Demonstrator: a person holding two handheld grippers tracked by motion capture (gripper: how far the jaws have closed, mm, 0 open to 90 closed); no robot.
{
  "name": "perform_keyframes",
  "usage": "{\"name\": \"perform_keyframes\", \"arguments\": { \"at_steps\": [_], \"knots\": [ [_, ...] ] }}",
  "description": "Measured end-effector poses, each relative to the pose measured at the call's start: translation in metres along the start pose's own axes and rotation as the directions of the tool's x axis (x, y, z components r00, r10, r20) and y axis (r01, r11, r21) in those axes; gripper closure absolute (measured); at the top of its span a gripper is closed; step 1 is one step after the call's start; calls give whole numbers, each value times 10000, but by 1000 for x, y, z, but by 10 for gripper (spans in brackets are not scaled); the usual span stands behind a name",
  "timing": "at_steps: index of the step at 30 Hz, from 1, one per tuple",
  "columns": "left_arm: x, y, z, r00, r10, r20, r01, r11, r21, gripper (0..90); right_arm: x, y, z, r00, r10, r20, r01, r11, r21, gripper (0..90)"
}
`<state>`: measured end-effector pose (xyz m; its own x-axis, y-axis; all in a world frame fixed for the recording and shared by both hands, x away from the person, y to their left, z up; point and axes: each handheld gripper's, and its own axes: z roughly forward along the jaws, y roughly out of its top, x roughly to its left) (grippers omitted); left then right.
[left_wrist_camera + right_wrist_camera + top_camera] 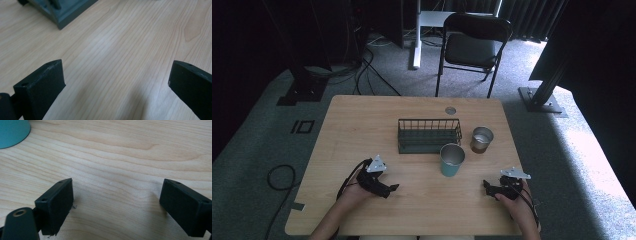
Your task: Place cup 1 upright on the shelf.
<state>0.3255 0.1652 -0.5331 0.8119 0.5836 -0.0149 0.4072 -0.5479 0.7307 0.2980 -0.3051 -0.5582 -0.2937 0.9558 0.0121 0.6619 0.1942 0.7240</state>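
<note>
Both grippers low over table (362, 107), jaws spread wide, nothing held; teal cup (451, 160) upright between left gripper (393, 188) and right gripper (487, 186), near wire basket (429, 135); steel cup (481, 139) just beside; risk: careless side grab likely tips teal cup into neighbour.

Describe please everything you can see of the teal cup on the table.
The teal cup is a tall tumbler with a teal outer wall and a silvery, metal-looking rim and inside. It stands upright, mouth up, and looks empty. It stands on the wooden table, just in front of the right end of the dark wire basket, with a metal cup behind and to its right. Nothing seems to touch it except the table. Its teal base also shows in the right gripper view.
</note>
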Motion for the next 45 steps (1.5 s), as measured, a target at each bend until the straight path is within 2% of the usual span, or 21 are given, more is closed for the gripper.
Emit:
{"name": "perform_keyframes", "arguments": {
  "at_steps": [12,19,22,32,39,45],
  "knots": [
    [-10,25,12,9979,531,374,-526,9985,-142,10,0,0,0,10000,3,-1,-3,10000,3,115],
    [-14,36,18,9968,660,461,-644,9973,-347,10,0,0,0,10000,-3,-2,3,10000,-1,115],
    [-18,43,21,9951,759,637,-733,9964,-429,10,0,0,0,10000,4,-3,-4,10000,0,114],
    [-26,63,33,9901,1123,841,-1079,9927,-547,10,0,0,0,10000,-1,-8,1,10000,-2,115],
    [-31,75,41,9868,1252,1029,-1180,9903,-731,10,0,0,0,10000,-3,-14,3,10000,-5,115],
    [-36,91,50,9830,1326,1270,-1202,9876,-1008,11,-1,0,0,10000,20,-36,-20,10000,-7,115]
  ]
}}
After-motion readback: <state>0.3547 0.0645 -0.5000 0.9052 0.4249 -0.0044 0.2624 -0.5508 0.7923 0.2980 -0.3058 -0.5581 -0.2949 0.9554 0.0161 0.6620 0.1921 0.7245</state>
